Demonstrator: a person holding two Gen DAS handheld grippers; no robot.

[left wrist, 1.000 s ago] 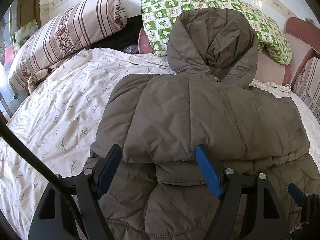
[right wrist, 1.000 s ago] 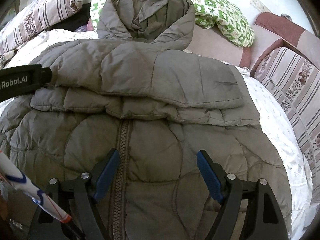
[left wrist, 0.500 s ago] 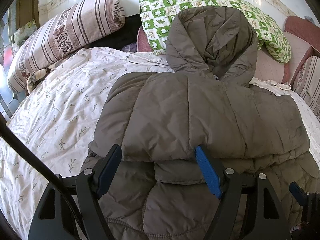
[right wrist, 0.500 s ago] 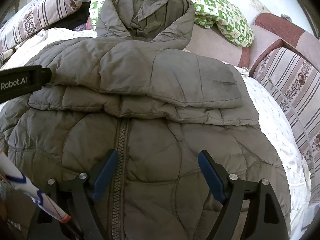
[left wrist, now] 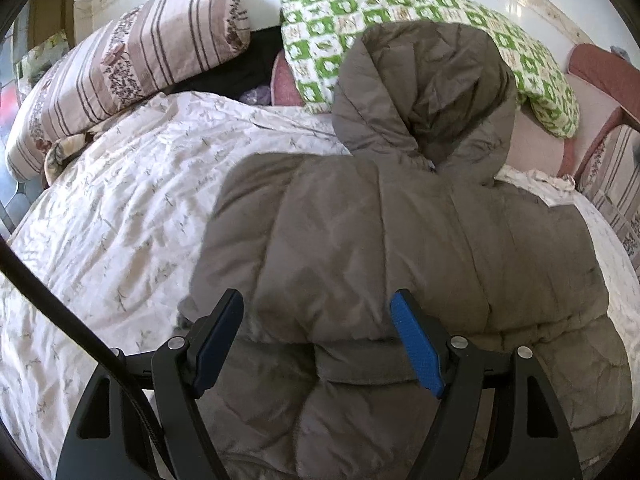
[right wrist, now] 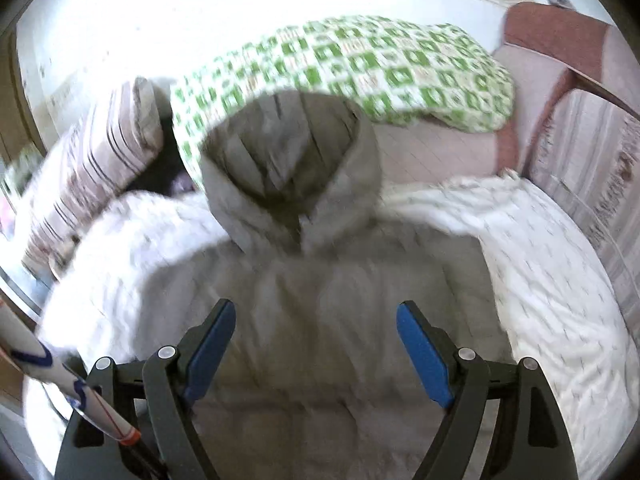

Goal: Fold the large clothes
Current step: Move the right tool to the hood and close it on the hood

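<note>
Since half a second ago the right wrist view has swung upward and blurred, showing wall and hood where the zipper front was; the left view has barely shifted. The one grey-brown quilted hooded jacket (left wrist: 400,248) lies on the white floral bedsheet (left wrist: 120,220), sleeves folded across its chest, hood against the green-and-white checked pillow (left wrist: 400,32). Open sheet spreads to the jacket's left; a striped sofa arm (right wrist: 592,152) borders the right. Left gripper (left wrist: 316,344) hovers over the folded sleeve edge, jaws spread, empty. Right gripper (right wrist: 316,350) likewise parted, holding nothing. Two pillows, counting the brown-striped pillow (left wrist: 132,64).
</note>
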